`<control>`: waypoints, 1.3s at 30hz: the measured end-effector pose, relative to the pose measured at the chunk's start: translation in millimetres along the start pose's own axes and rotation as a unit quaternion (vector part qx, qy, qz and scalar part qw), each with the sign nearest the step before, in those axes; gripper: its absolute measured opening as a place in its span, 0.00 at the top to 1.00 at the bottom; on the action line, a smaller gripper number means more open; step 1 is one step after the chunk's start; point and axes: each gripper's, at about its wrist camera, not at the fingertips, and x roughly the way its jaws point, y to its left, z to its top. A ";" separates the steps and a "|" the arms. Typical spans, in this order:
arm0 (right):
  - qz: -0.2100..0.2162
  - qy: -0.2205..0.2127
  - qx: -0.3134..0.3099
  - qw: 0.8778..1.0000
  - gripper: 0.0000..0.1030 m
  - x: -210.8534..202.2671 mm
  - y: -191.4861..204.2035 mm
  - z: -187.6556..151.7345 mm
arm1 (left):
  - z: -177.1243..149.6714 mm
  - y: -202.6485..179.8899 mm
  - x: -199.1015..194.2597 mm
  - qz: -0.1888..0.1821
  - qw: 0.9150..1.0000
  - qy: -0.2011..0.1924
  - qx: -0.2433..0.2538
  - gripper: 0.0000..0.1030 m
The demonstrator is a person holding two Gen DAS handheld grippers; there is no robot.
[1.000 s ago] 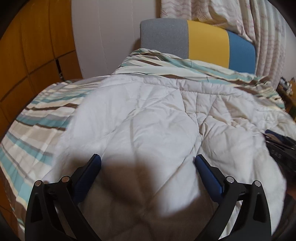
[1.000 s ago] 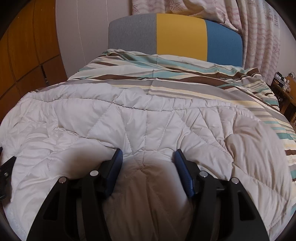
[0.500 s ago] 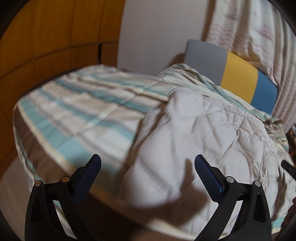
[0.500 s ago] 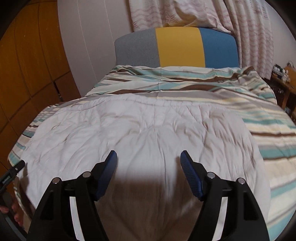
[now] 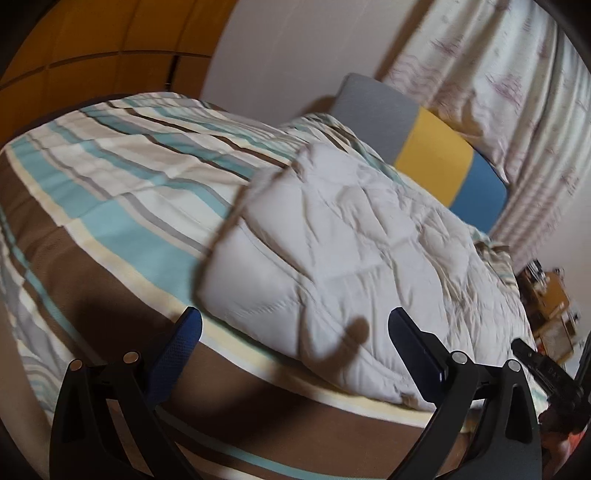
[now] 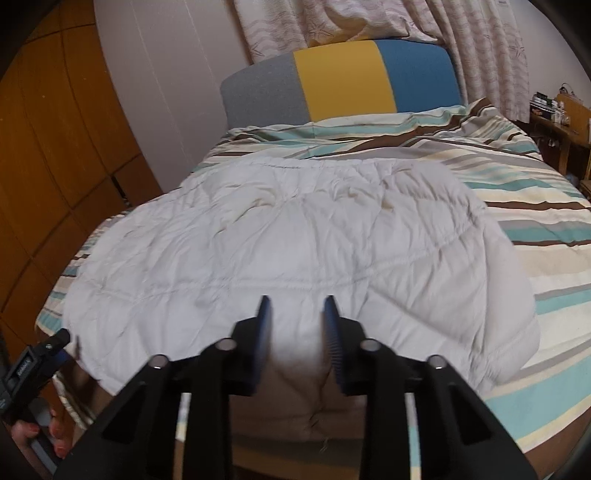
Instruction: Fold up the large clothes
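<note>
A large cream quilted garment (image 6: 295, 236) lies folded flat on the striped bed; it also shows in the left wrist view (image 5: 351, 251). My left gripper (image 5: 295, 328) is open wide and empty, held off the bed's near left edge, short of the garment's corner. My right gripper (image 6: 297, 310) hovers at the garment's near edge, its jaws drawn close with a narrow gap; whether they pinch the cloth is unclear. The left gripper's body shows at the lower left of the right wrist view (image 6: 33, 365).
The bed has a striped teal, brown and cream cover (image 6: 535, 206) and a grey, yellow and blue headboard (image 6: 343, 77). A wooden wardrobe (image 6: 48, 155) stands left. Curtains (image 6: 369, 18) hang behind. A cluttered wooden side table (image 6: 561, 118) stands right.
Both grippers pulled back from the garment toward the bed's foot. The left swung left and stayed open. The right gripper's jaws narrowed from wide open to a small gap.
</note>
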 end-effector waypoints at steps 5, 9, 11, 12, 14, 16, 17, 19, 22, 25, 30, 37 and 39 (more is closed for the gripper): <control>0.039 0.005 -0.031 0.999 0.88 -1.7 21.7 -3.3 | -2.5 4.0 14.9 -0.034 0.998 0.030 -0.038 0.20; 0.038 0.016 -0.064 0.997 0.89 11.9 38.7 -3.8 | -0.1 1.0 19.5 -0.053 0.997 0.024 -0.048 0.20; 0.032 0.034 -0.068 0.997 0.89 25.9 40.8 -6.1 | 0.9 2.0 24.2 -0.059 0.996 0.029 -0.054 0.20; 0.031 0.050 -0.066 0.996 0.89 36.3 40.5 -7.8 | 0.1 3.1 28.2 -0.068 0.995 0.035 -0.063 0.20; 0.022 0.068 -0.075 0.995 0.89 52.0 41.0 -12.0 | -2.8 4.7 30.4 -0.081 0.993 0.036 -0.076 0.20; 0.015 0.065 -0.095 0.993 0.89 60.6 43.2 -17.3 | -5.3 2.2 30.9 -0.089 0.993 0.032 -0.074 0.20; 0.013 0.062 -0.098 0.993 0.89 62.8 43.9 -18.3 | -5.7 1.9 30.9 -0.090 0.993 0.031 -0.072 0.20; 0.009 0.054 -0.110 0.992 0.89 62.6 45.9 -23.0 | -5.3 1.4 32.6 -0.095 0.992 0.030 -0.074 0.20; 0.001 0.040 -0.127 0.991 0.89 62.9 49.2 -29.4 | -0.6 8.2 36.7 -0.103 0.988 0.016 -0.118 0.20; -0.001 0.034 -0.127 0.991 0.89 63.9 48.8 -32.0 | 4.1 18.9 41.9 -0.097 0.977 -0.003 -0.187 0.33; 0.000 0.034 -0.126 0.991 0.89 64.2 49.6 -32.5 | 5.8 21.8 44.7 -0.107 0.969 -0.007 -0.223 0.68; -0.005 0.036 -0.123 0.992 0.89 61.1 50.5 -34.2 | 28.9 -27.3 1.0 -0.105 0.986 -0.084 -0.099 0.76; -0.006 0.038 -0.121 0.992 0.89 61.9 50.0 -34.0 | 33.5 -45.1 -9.7 -0.114 0.986 -0.103 -0.061 0.76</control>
